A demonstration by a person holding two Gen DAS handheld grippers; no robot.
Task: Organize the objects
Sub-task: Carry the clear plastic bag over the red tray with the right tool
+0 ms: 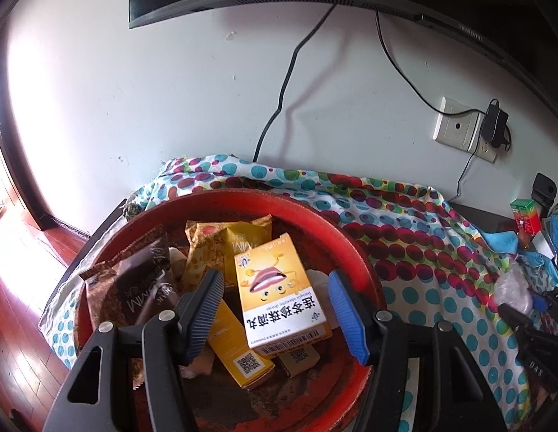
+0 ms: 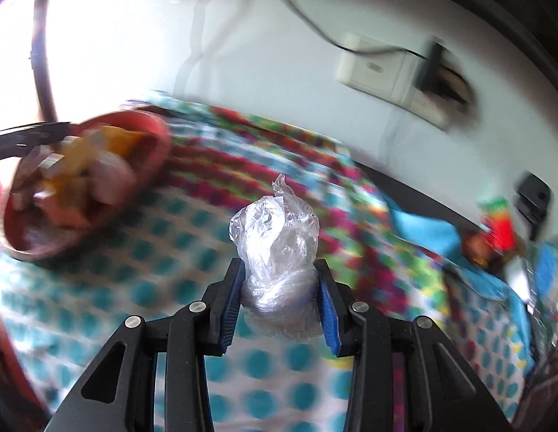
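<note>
Crumpled plastic bag (image 2: 275, 252) sat pinched in our right gripper (image 2: 279, 306); left gripper (image 1: 279, 309) gaped empty over red basin (image 1: 350, 244). Slippery film could slide free.

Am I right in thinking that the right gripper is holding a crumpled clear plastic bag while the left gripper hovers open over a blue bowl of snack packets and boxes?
Not quite: the bowl is red, not blue, as the left wrist view shows. The rest holds: the right gripper grips the crumpled clear plastic bag, and the left gripper hovers open over the snack packets and boxes.
</note>
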